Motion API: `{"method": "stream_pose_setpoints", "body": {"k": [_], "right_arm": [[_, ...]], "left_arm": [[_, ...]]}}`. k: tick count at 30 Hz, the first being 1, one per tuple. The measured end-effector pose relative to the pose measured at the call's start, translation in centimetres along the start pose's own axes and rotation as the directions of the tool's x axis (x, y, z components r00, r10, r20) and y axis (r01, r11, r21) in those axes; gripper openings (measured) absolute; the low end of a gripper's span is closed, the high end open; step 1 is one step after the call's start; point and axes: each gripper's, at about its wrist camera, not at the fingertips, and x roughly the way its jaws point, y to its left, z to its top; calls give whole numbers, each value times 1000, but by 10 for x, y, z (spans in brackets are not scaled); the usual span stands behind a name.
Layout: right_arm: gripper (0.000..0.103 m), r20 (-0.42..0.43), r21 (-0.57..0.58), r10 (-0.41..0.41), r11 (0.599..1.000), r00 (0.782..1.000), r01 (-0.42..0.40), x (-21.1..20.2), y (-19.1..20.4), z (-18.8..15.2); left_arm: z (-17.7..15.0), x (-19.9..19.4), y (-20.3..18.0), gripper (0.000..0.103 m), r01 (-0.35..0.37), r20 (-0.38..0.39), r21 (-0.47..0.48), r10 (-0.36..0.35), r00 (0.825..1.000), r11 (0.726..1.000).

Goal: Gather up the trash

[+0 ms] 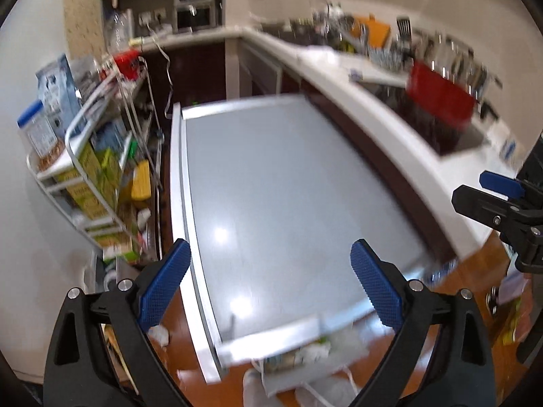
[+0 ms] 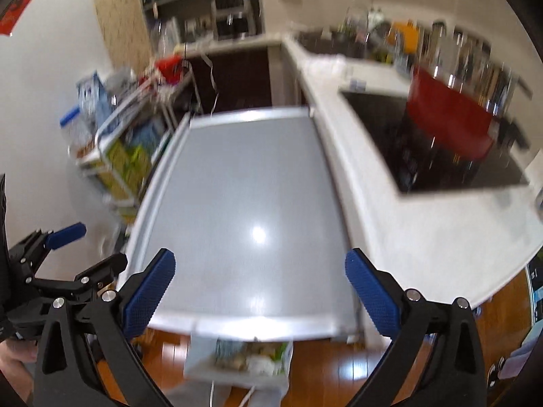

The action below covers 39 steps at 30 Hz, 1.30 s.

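Two grippers, left gripper [image 1: 269, 286] and right gripper [image 2: 259, 293], fingers spread wide, empty, trash bag [image 2: 237, 359] below table edge, orientation unclear.

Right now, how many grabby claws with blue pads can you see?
2. The left gripper hangs open above the grey table top; the right gripper is open beside it, over the same table. Neither holds anything.

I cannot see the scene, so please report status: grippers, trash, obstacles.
Left gripper open, empty. Right gripper open, empty. White trash bag below near edge of grey table, scraps inside. Nothing between grippers and bag.
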Motion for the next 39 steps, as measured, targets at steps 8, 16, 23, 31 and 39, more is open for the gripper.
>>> {"method": "stream_pose_setpoints", "body": {"k": [8, 16, 23, 31, 39], "right_arm": [[99, 189, 18, -22, 1000, 982, 19, -34, -3, 57], [99, 311, -6, -49, 999, 949, 53, -67, 6, 95], [99, 367, -18, -58, 997, 929, 69, -83, 15, 110], [99, 386, -23, -76, 996, 920, 91, -90, 19, 111], [99, 388, -20, -86, 995, 918, 102, -91, 19, 111]], "left_arm": [[66, -45, 9, 101, -44, 228, -20, 47, 972, 999], [103, -80, 2, 101, -152, 359, -8, 145, 922, 988], [119, -101, 2, 101, -130, 400, -38, 134, 907, 991], [128, -111, -2, 101, -128, 428, -21, 125, 895, 991], [131, -114, -1, 101, -120, 432, -34, 123, 894, 992]]}}
